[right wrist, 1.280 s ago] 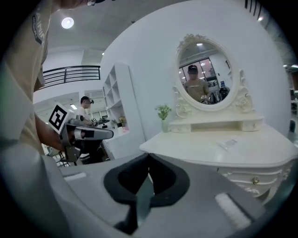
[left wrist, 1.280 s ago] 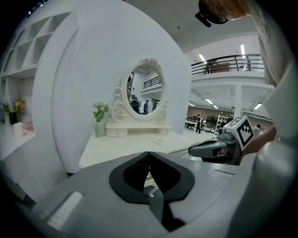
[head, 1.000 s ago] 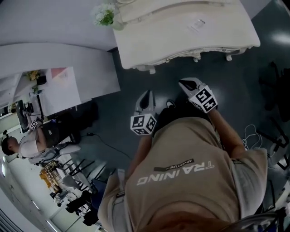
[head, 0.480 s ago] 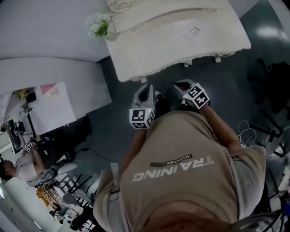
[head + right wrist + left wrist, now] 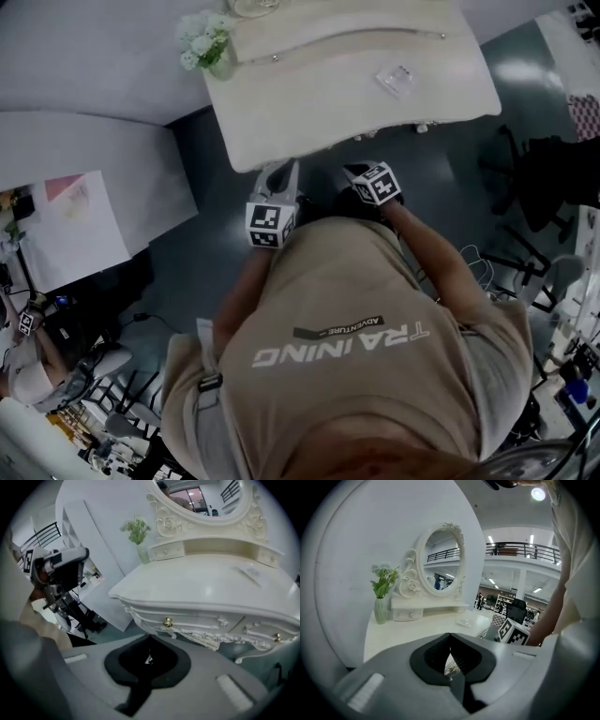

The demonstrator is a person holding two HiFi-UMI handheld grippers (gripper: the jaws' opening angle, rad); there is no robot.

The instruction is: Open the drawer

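The person leans forward with both arms stretched out ahead of the torso. The left arm (image 5: 240,292) carries the left gripper (image 5: 279,176) and the right arm (image 5: 437,274) the right gripper (image 5: 359,172), side by side and near each other. Both pairs of jaws are pressed together, with nothing between them.

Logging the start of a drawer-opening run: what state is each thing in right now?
left gripper: jaws together, nothing between them.
right gripper: jaws together, nothing held, clear of the knob.
front drawer: shut.
small upper drawer: shut.
vase: upright, flowers in it.
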